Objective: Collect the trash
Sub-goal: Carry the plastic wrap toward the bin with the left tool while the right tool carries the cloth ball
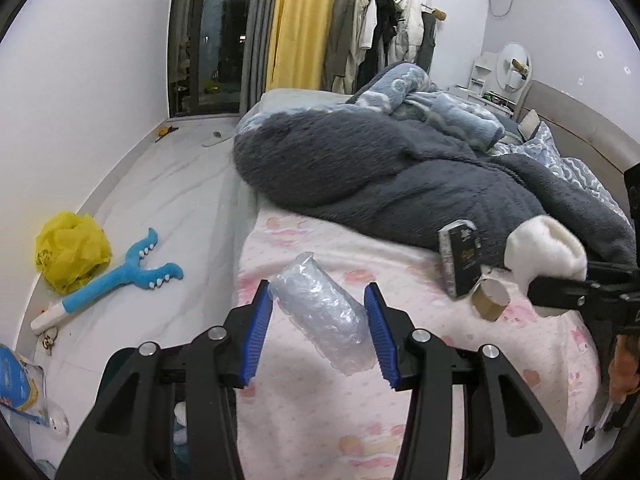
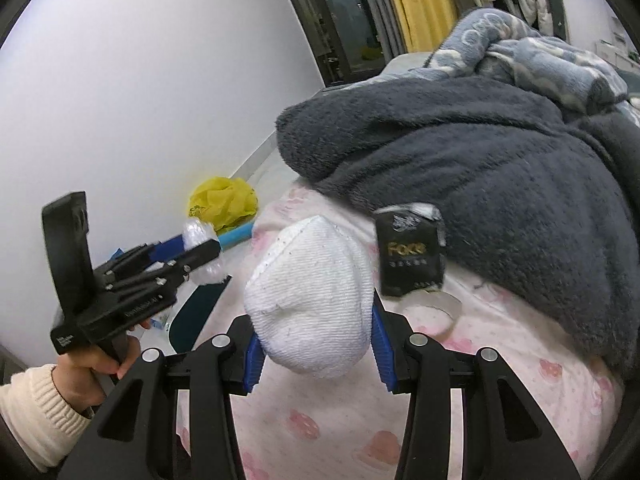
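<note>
2 grippers loaded | left gripper (image 1: 318,322): 1 bubble-wrap roll (image 1: 324,316) | right gripper (image 2: 316,346): 1 sock (image 2: 312,296)

Even, cool indoor light fills both views, while the window (image 1: 218,36) is dark, and shadows stay soft under the dark blanket (image 1: 400,176) and beneath the claws on the pink bed sheet (image 1: 320,420). Fisheye distortion bends the white wall (image 2: 140,80) and curtains into curves, and black vignetting cuts every corner. In the right wrist view the left claw (image 2: 200,248) and the black packet (image 2: 412,256) are smeared by motion blur; the left wrist view is sharper.
</note>
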